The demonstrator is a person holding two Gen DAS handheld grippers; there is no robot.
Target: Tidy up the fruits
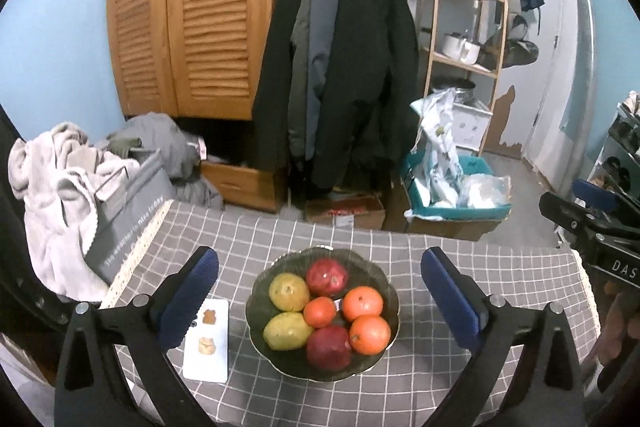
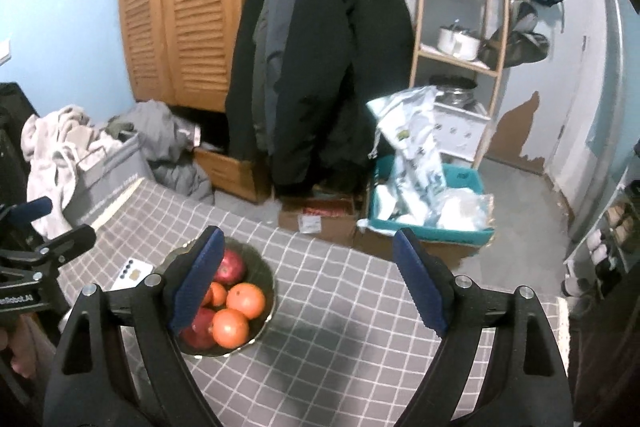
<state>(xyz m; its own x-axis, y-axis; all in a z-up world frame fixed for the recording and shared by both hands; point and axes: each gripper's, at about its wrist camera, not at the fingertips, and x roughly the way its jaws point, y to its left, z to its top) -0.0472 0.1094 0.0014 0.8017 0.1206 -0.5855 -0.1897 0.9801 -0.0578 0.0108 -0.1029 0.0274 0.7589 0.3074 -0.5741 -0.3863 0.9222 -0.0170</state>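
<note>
**Both claws released above the fruit bowl**

Desk (image 1: 460,267) with grey checked cloth spans below both claws. Past its far edge: wooden louvred wardrobe (image 1: 188,11), dark coats (image 1: 344,67) hanging on a rail, shelf rack (image 1: 468,27), teal bin (image 1: 452,195) with plastic bags, cardboard box (image 1: 344,213) on the floor. Far left of left claw: grey storage bin (image 1: 128,219) draped with pale clothing.

Left claw (image 1: 320,295) spread wide, nothing between its pads, nothing gripped. Dark bowl (image 1: 256,311) sits on the desk right ahead, framed between its fingers. Inside: two red fruits (image 1: 327,277), two yellow-green fruits (image 1: 289,291), three orange fruits (image 1: 363,303), all touching. White phone (image 1: 208,347) lies flat just left of bowl, partly behind left finger.

Right claw (image 2: 308,283) also spread wide, empty, over bare cloth; bowl lies to its left, partly hidden by left finger (image 2: 196,279).
</note>
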